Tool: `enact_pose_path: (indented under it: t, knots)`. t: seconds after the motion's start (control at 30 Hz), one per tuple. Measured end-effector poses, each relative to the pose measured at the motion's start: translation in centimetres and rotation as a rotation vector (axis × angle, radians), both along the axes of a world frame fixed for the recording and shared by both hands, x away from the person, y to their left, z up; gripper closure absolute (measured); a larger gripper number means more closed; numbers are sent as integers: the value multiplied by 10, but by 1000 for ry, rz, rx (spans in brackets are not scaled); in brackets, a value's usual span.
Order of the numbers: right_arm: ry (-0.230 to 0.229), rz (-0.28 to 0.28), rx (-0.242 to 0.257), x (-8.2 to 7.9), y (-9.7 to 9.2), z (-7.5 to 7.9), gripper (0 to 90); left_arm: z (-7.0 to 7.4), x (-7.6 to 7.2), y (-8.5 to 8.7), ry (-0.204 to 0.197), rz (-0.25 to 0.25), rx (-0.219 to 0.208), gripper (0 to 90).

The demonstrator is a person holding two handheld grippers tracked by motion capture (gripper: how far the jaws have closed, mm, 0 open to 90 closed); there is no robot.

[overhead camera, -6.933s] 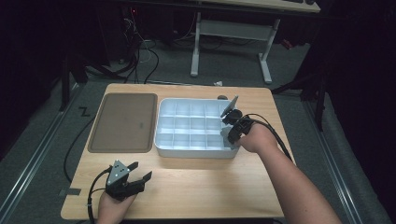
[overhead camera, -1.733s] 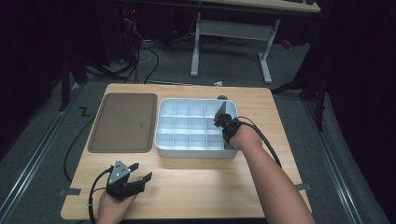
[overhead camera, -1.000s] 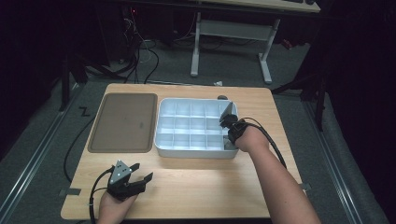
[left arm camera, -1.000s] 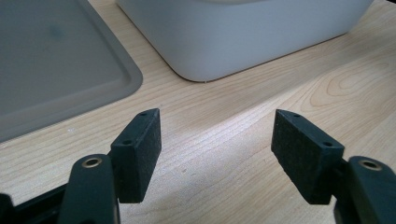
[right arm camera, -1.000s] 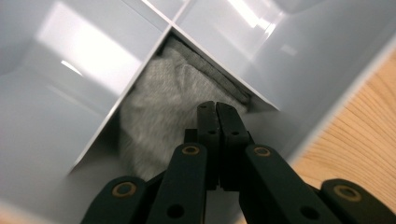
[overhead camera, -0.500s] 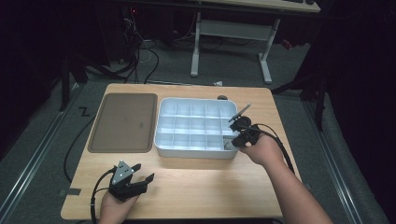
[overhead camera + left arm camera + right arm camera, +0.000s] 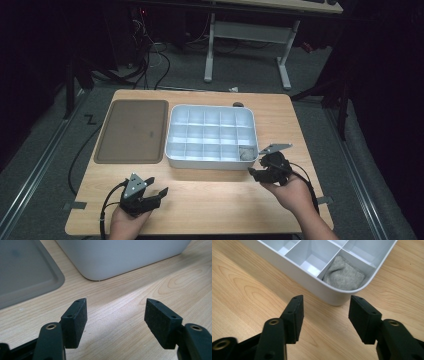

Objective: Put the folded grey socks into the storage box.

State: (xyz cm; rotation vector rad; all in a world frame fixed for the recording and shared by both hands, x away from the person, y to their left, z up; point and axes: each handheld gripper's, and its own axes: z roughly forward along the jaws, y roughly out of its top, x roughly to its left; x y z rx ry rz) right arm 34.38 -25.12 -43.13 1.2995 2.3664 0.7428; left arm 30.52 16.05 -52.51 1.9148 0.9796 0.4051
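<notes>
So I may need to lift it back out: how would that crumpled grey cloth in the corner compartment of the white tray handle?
The crumpled grey cloth looks soft and folded, so it would probably flop and sag. It seems light. Filling its compartment of the white divided plastic tray, it may drag on the walls.

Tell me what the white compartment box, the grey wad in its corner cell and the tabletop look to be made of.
White compartment box: probably moulded plastic, smooth and matte, with rounded corners and thin even dividers.
Grey wad: seems a soft knit or felt-like fabric; it shows folds and a fuzzy surface.
Tabletop: pale wood or wood-look laminate, with visible grain rings; which of the two I cannot tell.
</notes>
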Motion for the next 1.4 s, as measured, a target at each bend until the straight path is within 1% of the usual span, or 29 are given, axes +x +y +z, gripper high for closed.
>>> enact_pose_path:
  t: [0.03,0.13,0.17,0.2,0.27,0.37,0.43,0.63,0.7,0.73,0.77,0.8,0.83,0.9,0.93,0.97,1.03,1.13,1.3,1.4]
  knots:
    - [-29,5,23,-5,-2,-7,433,0,0,-1,0,0,1,354]
    - [-61,-7,82,-15,-6,-23,422,-1,-1,-4,3,5,6,354]
    - [-63,-10,102,-19,-7,-29,416,-1,-1,-5,2,8,3,354]
    - [-74,-14,108,-21,-8,-35,414,-1,-1,-6,-1,9,3,354]
    - [-106,-22,104,-28,-9,-48,414,-1,-2,-8,-5,9,7,354]
    - [-133,-22,122,-35,-9,-61,414,-3,-3,-12,-6,7,18,354]
    - [-160,-24,134,-41,-9,-69,413,-3,-4,-13,1,6,17,354]
    - [-232,-19,149,-52,-6,-79,401,-1,-10,-16,-24,16,11,353]
    - [-256,-19,156,-55,-6,-81,400,-2,-11,-16,-19,17,4,353]
    - [-277,-10,162,-59,-7,-83,401,-2,-12,-15,-16,20,-1,353]
    - [-304,-14,173,-63,-9,-84,400,-2,-12,-15,-18,22,0,353]
    - [-348,-42,194,-70,-14,-86,415,-1,-13,-14,-22,28,3,353]
    - [-372,-59,215,-75,-18,-88,409,-1,-14,-14,-19,24,-6,353]
    - [-378,-39,209,-79,-23,-89,401,0,-14,-13,-27,21,-4,353]
    - [-382,-47,202,-81,-27,-90,407,0,-14,-13,-27,16,2,353]
    - [-372,-67,242,-82,-32,-91,404,-1,-13,-13,-25,13,6,353]
    - [-357,-90,279,-80,-37,-93,402,-1,-12,-13,-21,11,6,352]
    - [-349,-101,270,-78,-37,-94,401,0,-13,-12,-28,5,2,352]
    - [-351,-98,252,-79,-34,-95,401,0,-12,-8,-23,-5,-2,352]
    - [-351,-96,241,-80,-33,-95,399,1,-12,-8,-27,-5,-9,351]
